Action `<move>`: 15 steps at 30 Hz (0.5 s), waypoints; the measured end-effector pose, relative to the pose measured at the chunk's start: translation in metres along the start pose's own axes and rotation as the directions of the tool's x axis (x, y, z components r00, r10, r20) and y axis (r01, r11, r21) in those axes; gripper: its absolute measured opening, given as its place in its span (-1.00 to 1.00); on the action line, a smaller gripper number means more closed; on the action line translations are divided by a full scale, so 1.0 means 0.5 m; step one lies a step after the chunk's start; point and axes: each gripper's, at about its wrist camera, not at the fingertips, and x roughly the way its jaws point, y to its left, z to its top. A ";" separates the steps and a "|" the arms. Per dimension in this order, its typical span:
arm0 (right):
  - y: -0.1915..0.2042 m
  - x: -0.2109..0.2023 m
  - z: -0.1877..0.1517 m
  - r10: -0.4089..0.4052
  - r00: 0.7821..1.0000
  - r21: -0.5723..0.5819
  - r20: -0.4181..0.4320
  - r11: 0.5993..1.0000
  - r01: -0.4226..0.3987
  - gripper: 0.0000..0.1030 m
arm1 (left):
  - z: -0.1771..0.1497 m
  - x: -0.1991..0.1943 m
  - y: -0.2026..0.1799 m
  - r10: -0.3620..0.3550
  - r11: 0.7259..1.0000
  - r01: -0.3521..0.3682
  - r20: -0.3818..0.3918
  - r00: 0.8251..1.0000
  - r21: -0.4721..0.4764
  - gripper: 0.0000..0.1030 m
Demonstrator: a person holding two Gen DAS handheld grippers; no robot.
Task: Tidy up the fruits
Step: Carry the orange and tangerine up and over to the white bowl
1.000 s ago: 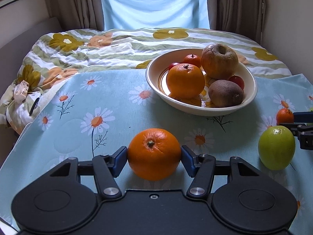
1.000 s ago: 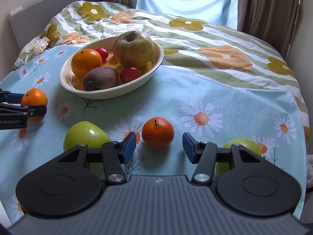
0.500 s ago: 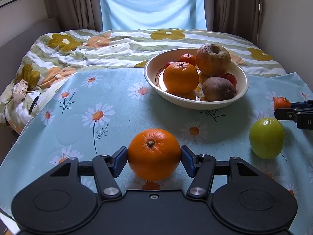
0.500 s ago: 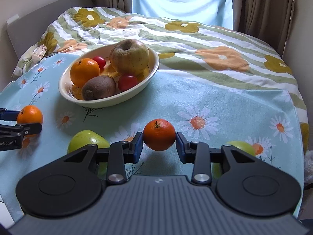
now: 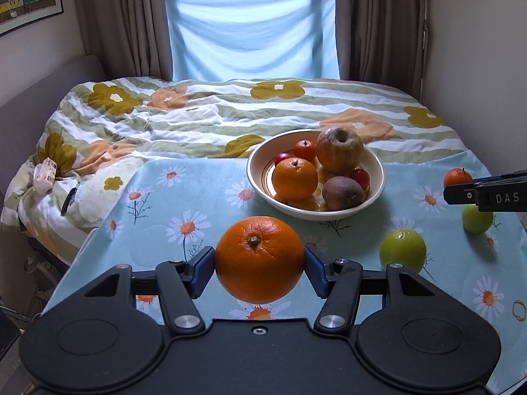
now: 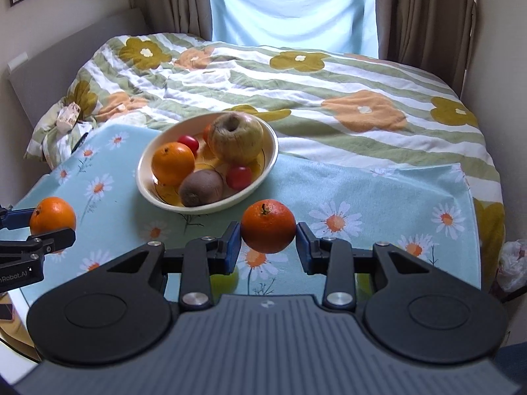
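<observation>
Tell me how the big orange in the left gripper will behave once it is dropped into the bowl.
The big orange is round, so it will likely roll until it meets other fruit. The bowl is already crowded, so it may perch on top. Its rind looks firm, probably not fragile.

Oranges, large: 2. One at lower centre of the left wrist view (image 5: 259, 259); one in the bowl (image 5: 295, 178).
Tangerines, small: 2. One at right edge (image 5: 457, 177); one at the bowl's back (image 5: 305, 150).
Green apples: 2, lower right (image 5: 402, 251) and further right (image 5: 477, 219).
Brownish apple: 1 (image 5: 339, 150).
Kiwi: 1 (image 5: 343, 193).
Small red fruits: 2 (image 5: 360, 175), (image 5: 282, 157).
Bowl: 1 (image 5: 376, 187).
</observation>
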 end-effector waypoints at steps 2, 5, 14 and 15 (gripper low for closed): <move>0.006 -0.020 0.006 0.002 1.000 0.019 -0.001 1.000 -0.002 -0.01 | 0.012 -0.021 0.007 -0.001 1.000 0.001 0.014 1.000 -0.002 0.22; 0.019 -0.049 0.018 0.002 1.000 0.028 0.009 1.000 -0.002 -0.01 | 0.033 -0.049 0.018 -0.002 1.000 0.002 0.037 0.999 -0.006 0.22; 0.073 -0.104 0.065 -0.025 0.998 0.049 0.061 0.999 0.022 -0.01 | 0.101 -0.075 0.064 -0.042 0.999 0.041 0.088 0.995 0.014 0.22; 0.079 -0.105 0.070 -0.030 0.998 0.053 0.064 0.998 0.026 -0.01 | 0.107 -0.073 0.070 -0.050 0.999 0.048 0.091 0.995 0.020 0.22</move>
